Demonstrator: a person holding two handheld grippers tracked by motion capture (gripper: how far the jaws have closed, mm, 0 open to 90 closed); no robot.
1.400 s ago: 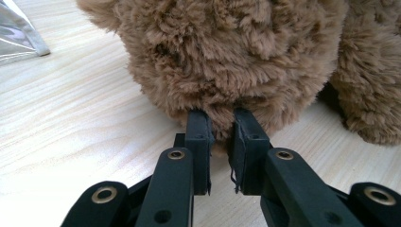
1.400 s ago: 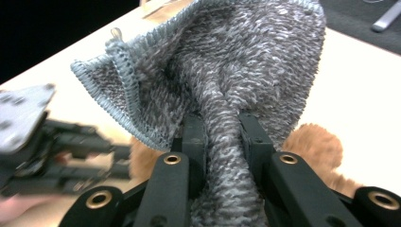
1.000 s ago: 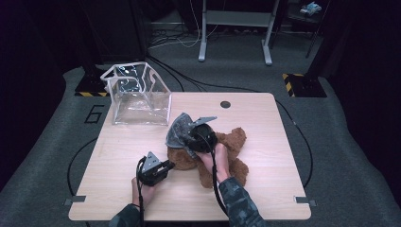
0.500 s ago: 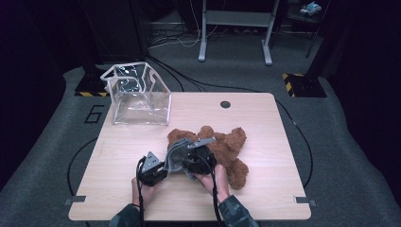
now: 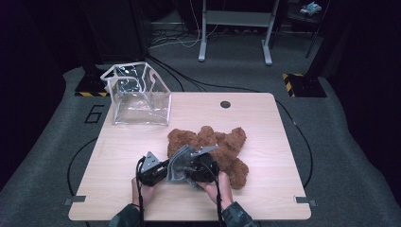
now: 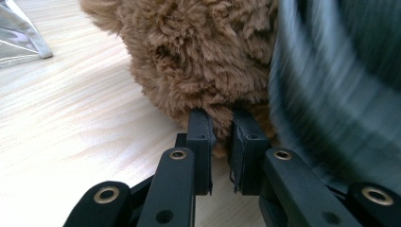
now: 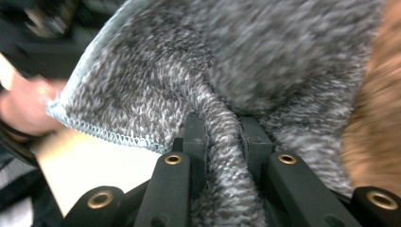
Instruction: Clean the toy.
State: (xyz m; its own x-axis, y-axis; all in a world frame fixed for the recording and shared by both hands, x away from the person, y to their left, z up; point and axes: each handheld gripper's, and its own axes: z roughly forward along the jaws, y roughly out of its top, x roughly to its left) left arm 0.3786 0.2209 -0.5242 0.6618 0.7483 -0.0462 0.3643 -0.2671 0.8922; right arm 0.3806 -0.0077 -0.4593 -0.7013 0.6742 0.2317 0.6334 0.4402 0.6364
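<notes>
At the near edge of the table [image 5: 265, 198] we see the person's two hands side by side, each with a gripper. The left gripper [image 6: 221, 137] has its jaws nearly together, pinching a tuft of brown fur at the near left edge of the teddy bear [image 5: 222, 146]; in the left gripper view the fur sits right between the pads. Just to its right, the right gripper [image 7: 222, 142] is clamped on a fold of the grey knitted cloth [image 5: 182, 163], which rises between its jaws and spreads out beyond them. In the high view the cloth lies bunched against the bear's near left side, between the two grippers. The bear lies flat near the table's middle, a little to the right. Which limb the left gripper holds we cannot tell; the cloth and the hands cover that part. The right side of the left gripper view is a grey blur. Farther off, at the far left corner, stands a clear plastic bag [image 5: 139, 97], open at the top.
</notes>
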